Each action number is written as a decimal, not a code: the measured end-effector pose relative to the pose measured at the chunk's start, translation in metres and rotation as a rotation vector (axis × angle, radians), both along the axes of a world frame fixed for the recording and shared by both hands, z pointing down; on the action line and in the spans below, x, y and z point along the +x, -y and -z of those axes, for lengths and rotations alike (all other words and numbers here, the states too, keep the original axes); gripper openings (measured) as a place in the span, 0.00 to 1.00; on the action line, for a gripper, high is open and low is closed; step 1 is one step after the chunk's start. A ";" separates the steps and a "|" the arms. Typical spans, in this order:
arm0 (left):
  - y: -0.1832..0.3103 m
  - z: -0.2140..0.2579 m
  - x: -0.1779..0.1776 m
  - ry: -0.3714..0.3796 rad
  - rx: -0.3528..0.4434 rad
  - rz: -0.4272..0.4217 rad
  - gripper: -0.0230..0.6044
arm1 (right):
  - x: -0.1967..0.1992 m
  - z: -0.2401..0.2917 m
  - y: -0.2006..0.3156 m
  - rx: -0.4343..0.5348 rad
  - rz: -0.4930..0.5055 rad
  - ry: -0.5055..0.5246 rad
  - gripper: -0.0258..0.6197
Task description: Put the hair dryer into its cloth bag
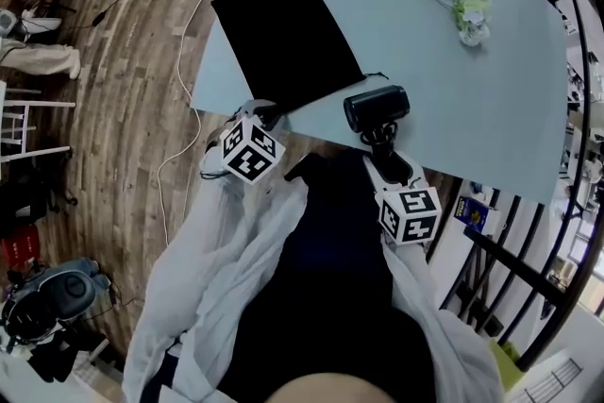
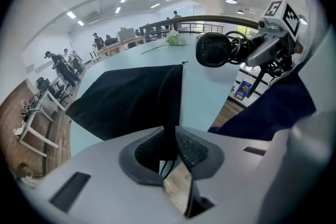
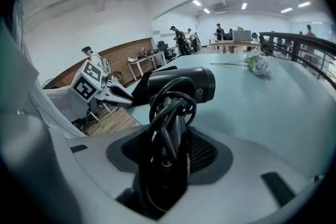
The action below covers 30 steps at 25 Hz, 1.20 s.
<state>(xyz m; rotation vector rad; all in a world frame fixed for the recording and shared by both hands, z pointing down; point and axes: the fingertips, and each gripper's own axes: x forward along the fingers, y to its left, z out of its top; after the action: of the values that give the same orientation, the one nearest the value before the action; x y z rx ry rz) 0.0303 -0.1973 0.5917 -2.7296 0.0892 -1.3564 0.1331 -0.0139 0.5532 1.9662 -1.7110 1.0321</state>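
- The left gripper (image 2: pixel 169 145) is pinched on the near edge of the black bag (image 1: pixel 288 28), which lies flat at the table's (image 1: pixel 444 99) near left corner.
- The right gripper (image 3: pixel 170 152) clamps the hair dryer (image 1: pixel 376 107) by its handle, over the table's near edge.

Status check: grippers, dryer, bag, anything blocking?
Left gripper shut on cloth bag, near edge. Right gripper shut on hair dryer by the handle; dryer not yet in. Flower far across table, not in the way.
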 end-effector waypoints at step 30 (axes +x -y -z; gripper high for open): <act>0.024 0.086 0.020 -0.464 -0.215 0.326 0.08 | -0.063 -0.014 0.048 -0.008 0.273 0.067 0.37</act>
<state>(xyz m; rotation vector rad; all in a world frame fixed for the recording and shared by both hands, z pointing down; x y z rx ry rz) 0.0500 -0.2211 0.5061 -3.2743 0.4631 -0.7894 0.0698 -0.0616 0.5673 1.6504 -1.9411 1.0119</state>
